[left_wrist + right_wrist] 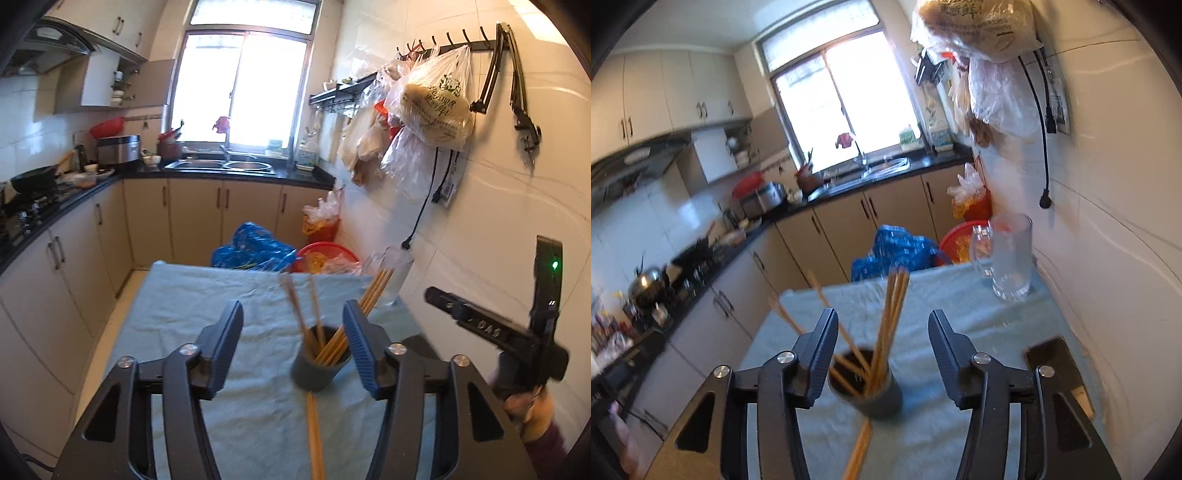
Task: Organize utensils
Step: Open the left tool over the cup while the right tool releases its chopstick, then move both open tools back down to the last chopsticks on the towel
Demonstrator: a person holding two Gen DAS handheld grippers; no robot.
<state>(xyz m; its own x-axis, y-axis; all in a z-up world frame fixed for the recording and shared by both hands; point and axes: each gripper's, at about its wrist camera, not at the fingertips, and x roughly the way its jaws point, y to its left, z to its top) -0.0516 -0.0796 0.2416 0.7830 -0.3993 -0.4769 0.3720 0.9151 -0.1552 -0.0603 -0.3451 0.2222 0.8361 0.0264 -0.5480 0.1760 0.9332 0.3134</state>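
Observation:
A dark grey cup (317,363) stands on the blue-grey cloth (207,295) and holds several wooden chopsticks (369,299) leaning outward. More chopsticks (315,432) lie flat on the cloth in front of the cup. My left gripper (293,332) is open and empty, its jaws wide on either side of the cup and above it. In the right wrist view the same cup (873,387) with its chopsticks (892,314) stands between the wide jaws of my open, empty right gripper (882,343). Loose chopsticks (857,452) lie before it.
A clear glass mug (1010,256) stands at the table's far right corner by the tiled wall. A dark flat object (1058,369) lies on the cloth at the right. The right gripper's body (509,332) shows at the right of the left wrist view. Bags and red baskets (325,254) sit beyond the table.

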